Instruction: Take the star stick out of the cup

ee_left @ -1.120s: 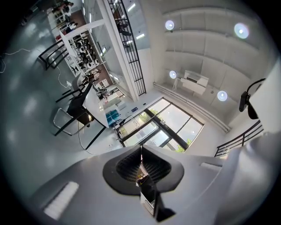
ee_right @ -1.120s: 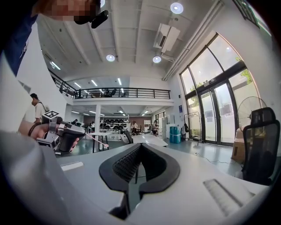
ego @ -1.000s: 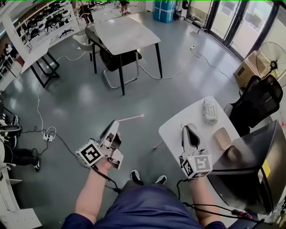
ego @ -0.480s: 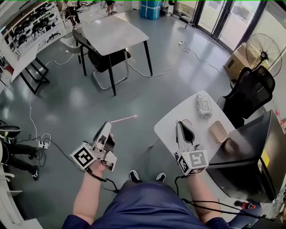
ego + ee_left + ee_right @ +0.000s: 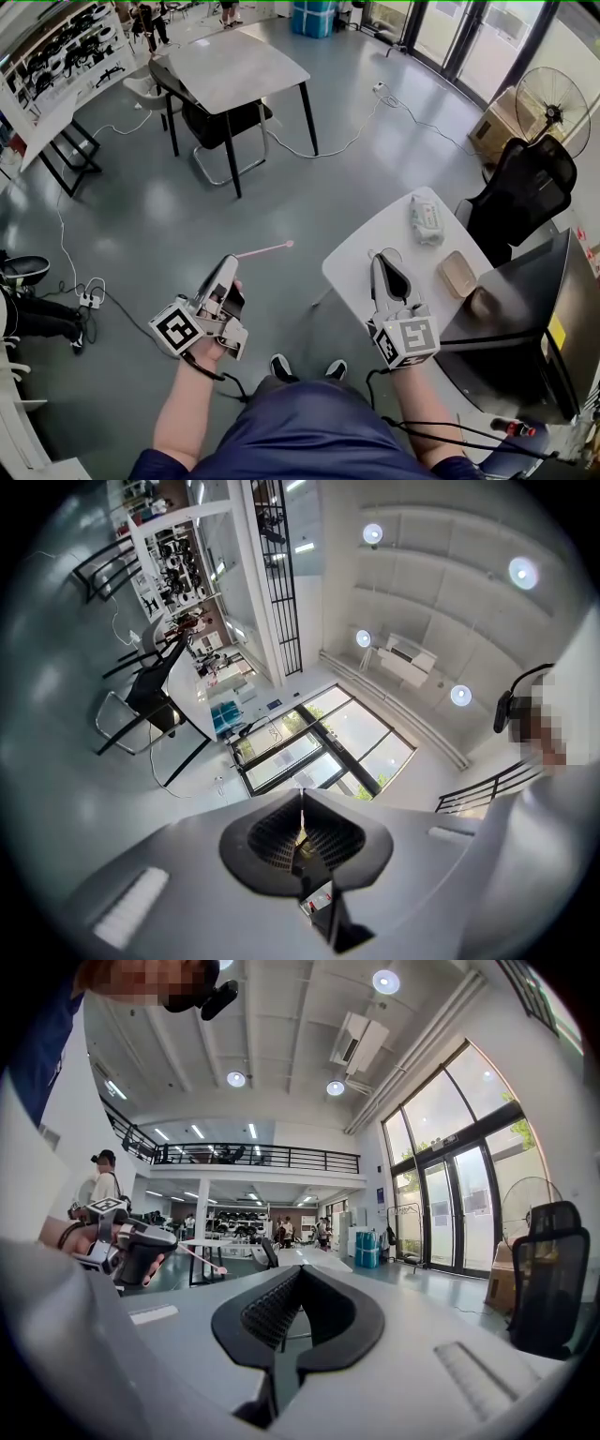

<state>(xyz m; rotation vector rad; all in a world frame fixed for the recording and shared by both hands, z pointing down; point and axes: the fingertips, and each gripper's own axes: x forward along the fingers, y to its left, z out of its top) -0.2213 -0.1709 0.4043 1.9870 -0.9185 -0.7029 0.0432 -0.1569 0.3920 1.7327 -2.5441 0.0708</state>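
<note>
The star stick (image 5: 267, 250) is a thin pink rod with a small pink end. It points up and to the right over the grey floor. My left gripper (image 5: 231, 262) is shut on its lower end, left of the white table (image 5: 352, 262). In the left gripper view the stick (image 5: 302, 810) runs as a thin line between the closed jaws of my left gripper (image 5: 302, 794). My right gripper (image 5: 380, 260) hovers over the table's near part, shut with nothing in it. In the right gripper view the left gripper (image 5: 141, 1251) and the stick (image 5: 202, 1258) show at the left. I cannot make out a cup.
On the white table lie a pale packet (image 5: 427, 217) and a tan dish (image 5: 459, 274). A black office chair (image 5: 525, 192) and a dark cabinet (image 5: 525, 328) stand to the right. A second table (image 5: 234, 70) with chairs stands farther off, and cables (image 5: 89, 291) run over the floor.
The head view has shifted slightly. Both grippers keep nearly the same pose, and the left one holds the stick throughout.
</note>
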